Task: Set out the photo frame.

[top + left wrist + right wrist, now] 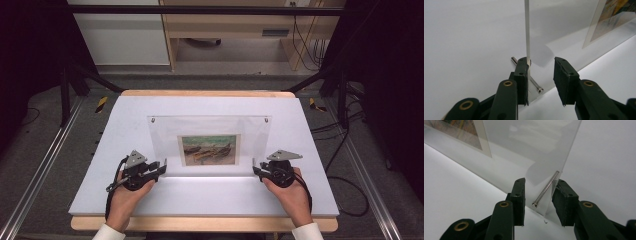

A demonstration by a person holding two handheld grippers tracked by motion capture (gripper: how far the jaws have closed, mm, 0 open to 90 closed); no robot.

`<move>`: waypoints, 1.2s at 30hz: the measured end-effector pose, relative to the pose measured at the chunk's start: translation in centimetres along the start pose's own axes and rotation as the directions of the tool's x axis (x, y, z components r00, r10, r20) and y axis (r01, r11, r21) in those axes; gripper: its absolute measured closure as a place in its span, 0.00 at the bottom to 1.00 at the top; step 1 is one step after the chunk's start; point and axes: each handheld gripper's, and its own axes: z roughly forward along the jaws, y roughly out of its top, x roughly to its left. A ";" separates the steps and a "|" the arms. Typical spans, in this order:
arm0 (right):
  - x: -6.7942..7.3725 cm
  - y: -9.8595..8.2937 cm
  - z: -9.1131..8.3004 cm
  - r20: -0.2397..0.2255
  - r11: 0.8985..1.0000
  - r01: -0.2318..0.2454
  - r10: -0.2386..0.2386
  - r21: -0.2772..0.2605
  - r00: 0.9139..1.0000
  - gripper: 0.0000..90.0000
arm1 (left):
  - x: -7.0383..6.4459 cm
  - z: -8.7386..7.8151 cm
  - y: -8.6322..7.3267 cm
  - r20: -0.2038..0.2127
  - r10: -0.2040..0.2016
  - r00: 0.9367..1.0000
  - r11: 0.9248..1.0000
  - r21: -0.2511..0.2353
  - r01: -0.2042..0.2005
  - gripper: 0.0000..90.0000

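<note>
A clear acrylic picture frame [210, 131] stands upright on the white table [200, 200], with a painted print of boats [208, 149] in its lower middle. My left gripper [162, 168] is open at the frame's lower left corner. In the left gripper view its jaws [541, 62] straddle the panel edge [527, 30], which lies against the left jaw, and a metal pin [535, 85] passes through the corner. My right gripper [255, 168] is open at the lower right corner. There its jaws [540, 182] stand on either side of the panel [536, 145] and its pin [546, 188].
Two small screws mark the frame's top corners [154, 120]. Bare white tabletop lies in front of and behind the frame. Beyond the table stand a wooden desk [225, 25] and a white cabinet [120, 35]. Cables [345, 150] trail on the floor at right.
</note>
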 end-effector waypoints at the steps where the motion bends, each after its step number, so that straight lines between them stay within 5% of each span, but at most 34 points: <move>1: 0.0 0.0 0.0 0.000 1.000 0.000 0.000 0.000 1.000 0.70 | 0.0 0.0 0.0 0.000 0.001 1.000 1.000 0.000 -0.001 0.71; 32: 0.0 0.0 -0.1 0.004 1.000 0.010 -0.010 -0.002 1.000 0.70 | -0.2 0.0 0.1 -0.019 0.032 0.999 0.999 0.014 -0.031 0.71; 36: 0.2 0.2 -0.3 0.006 0.998 0.024 -0.023 -0.055 1.000 0.56 | -0.8 0.1 0.3 -0.038 0.067 0.997 0.998 -0.004 -0.067 0.56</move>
